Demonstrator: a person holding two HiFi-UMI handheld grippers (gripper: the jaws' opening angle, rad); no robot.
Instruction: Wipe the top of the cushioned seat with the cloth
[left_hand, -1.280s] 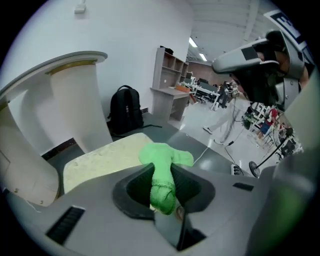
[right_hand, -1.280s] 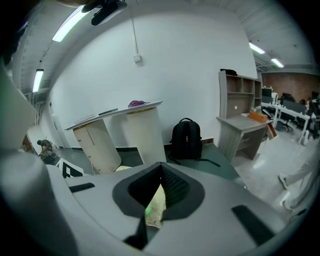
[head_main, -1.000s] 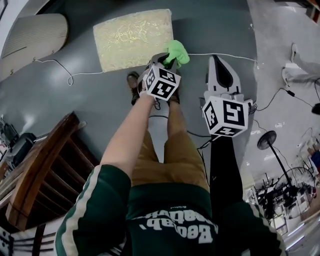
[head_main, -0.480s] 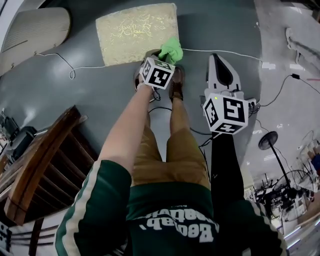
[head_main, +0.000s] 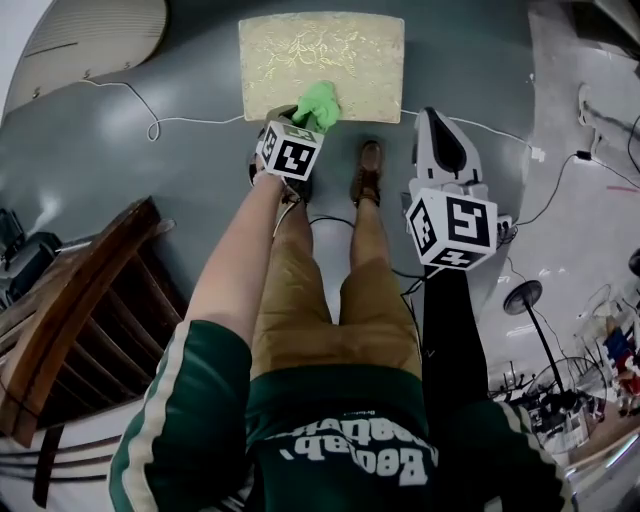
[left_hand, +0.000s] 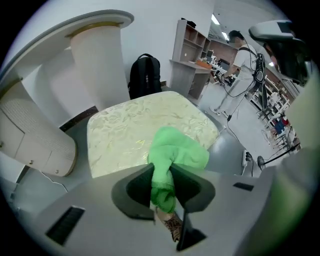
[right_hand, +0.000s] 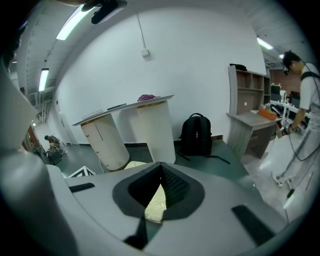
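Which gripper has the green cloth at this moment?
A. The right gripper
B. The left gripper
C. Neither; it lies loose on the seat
B: the left gripper is clamped on the green cloth at the near edge of the cushioned seat, while the right gripper holds nothing.

A bunched bright-green cloth (left_hand: 176, 150), pinched in the left gripper (left_hand: 161, 172), sits over the near edge of the square, pale-yellow patterned cushioned seat (head_main: 320, 45), which lies flat on the grey floor (head_main: 150, 210).
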